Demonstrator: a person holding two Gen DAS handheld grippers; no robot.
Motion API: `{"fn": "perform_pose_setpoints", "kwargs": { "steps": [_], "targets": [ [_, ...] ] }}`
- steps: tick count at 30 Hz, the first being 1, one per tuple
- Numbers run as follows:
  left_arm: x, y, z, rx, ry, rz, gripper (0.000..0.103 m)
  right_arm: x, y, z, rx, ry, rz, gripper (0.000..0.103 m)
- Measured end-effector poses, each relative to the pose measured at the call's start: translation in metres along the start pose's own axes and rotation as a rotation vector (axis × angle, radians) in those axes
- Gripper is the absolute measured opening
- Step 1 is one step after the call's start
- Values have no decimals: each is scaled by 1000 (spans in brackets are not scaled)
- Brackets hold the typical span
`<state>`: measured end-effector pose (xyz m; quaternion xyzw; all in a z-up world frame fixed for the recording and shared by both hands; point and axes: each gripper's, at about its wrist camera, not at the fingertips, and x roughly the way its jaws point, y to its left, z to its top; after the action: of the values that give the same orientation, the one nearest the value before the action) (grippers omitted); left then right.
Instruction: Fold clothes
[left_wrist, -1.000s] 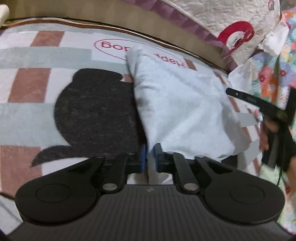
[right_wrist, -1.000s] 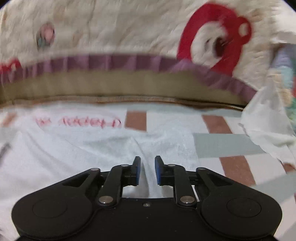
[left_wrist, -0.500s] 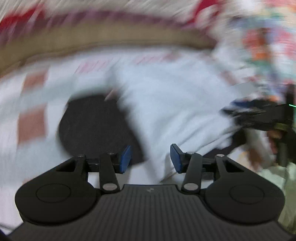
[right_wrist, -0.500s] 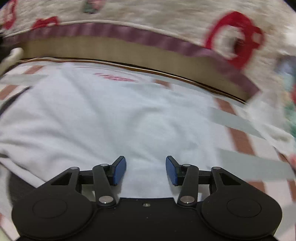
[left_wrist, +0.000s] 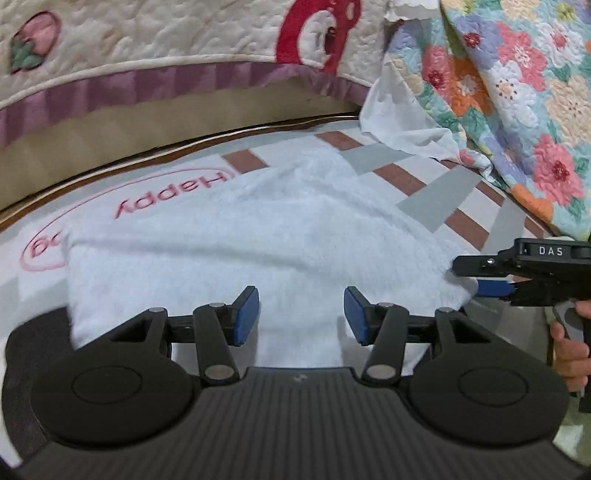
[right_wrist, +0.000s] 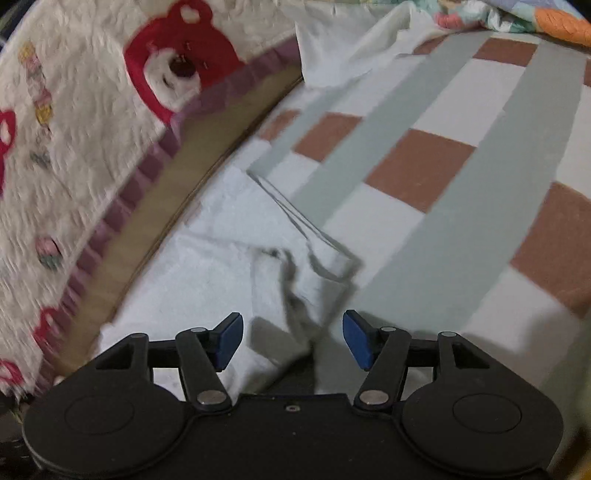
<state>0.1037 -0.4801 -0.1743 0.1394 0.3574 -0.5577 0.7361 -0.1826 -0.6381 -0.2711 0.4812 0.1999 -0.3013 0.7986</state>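
The white garment (left_wrist: 280, 236) lies folded on the checked mat (left_wrist: 436, 199), corner still rumpled; my left gripper (left_wrist: 301, 317) and right gripper (right_wrist: 291, 338) are opening, grasping nothing.

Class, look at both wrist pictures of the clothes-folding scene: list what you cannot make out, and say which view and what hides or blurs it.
- White garment, left wrist view: near edge hidden behind the left gripper; what kind it is, unclear.
- Pink lettering, left wrist view: partly covered by the garment.
- Bear quilt, right wrist view: small motifs blurred.
- Right gripper, its own view: jaws opening; cloth beneath is shadowed.
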Motion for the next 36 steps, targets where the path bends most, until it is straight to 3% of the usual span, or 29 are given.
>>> {"fn": "perform_pose_setpoints", "kwargs": {
  "steps": [3,6,8,9,11,14,16,19,22,28,32,36],
  "targets": [
    [18,0,-4,-26,67,-13,50,18,12,-5,13,-21,60,68],
    [16,2,-14,-70,58,-6,50,32,22,-9,-49,-107,47,63],
    [10,7,-19,-114,55,-13,50,34,32,-8,-73,-118,26,37],
    [5,12,-21,-153,56,-19,50,34,35,-8,-82,-124,18,17],
    [-5,26,-24,-259,73,-47,50,25,43,-6,-118,-151,27,16],
    [-26,52,-34,-441,125,-127,51,8,86,-2,-353,-189,32,15],
    [-43,67,-46,-517,132,-158,51,-4,135,-6,-632,-193,53,15],
    [-78,88,-61,-568,36,-136,51,-9,198,-24,-898,-108,159,15],
    [-102,108,-76,-621,-81,-65,56,9,226,-45,-905,20,283,14],
    [-111,126,-88,-669,-148,-76,56,52,231,-94,-1051,199,219,14],
    [-110,126,-96,-669,-180,-93,56,41,232,-100,-1081,246,240,14],
    [-107,128,-96,-658,-162,-96,56,50,228,-107,-1081,267,224,14]
  ]
}}
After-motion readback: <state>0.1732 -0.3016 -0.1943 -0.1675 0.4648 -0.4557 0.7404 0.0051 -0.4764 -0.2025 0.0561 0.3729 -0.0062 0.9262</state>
